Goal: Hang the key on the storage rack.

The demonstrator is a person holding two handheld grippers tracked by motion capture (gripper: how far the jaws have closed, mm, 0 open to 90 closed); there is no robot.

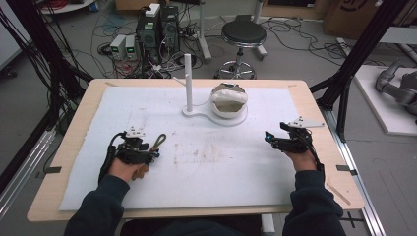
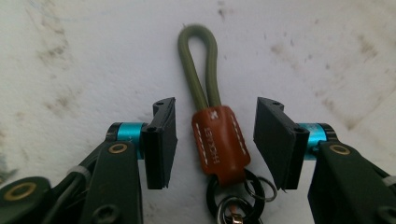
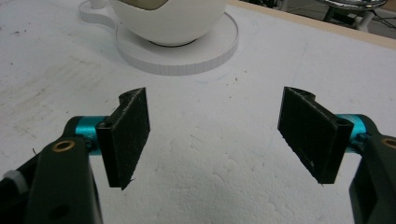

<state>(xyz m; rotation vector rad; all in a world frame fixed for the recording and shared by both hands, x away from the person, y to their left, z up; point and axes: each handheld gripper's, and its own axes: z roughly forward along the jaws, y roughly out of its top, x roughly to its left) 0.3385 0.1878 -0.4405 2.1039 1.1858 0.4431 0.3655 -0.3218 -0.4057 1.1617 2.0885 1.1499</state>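
Note:
A key strap lies on the white mat. It has an olive cord loop (image 2: 198,60), a brown leather tab (image 2: 219,140) with white stitching, and metal rings (image 2: 233,198) at its near end. My left gripper (image 2: 217,107) is open, and the tab sits between its jaws without touching either pad. In the high view the loop (image 1: 159,141) sticks out past the left gripper (image 1: 147,151) at the mat's left. My right gripper (image 3: 215,95) is open over bare mat with nothing in it, at the right of the mat (image 1: 273,140).
A white stand at the back centre has an upright post (image 1: 188,81) and a round base (image 3: 187,58) with a white bowl (image 3: 173,18) on it. A stool (image 1: 242,34), computers and cables are on the floor beyond the table.

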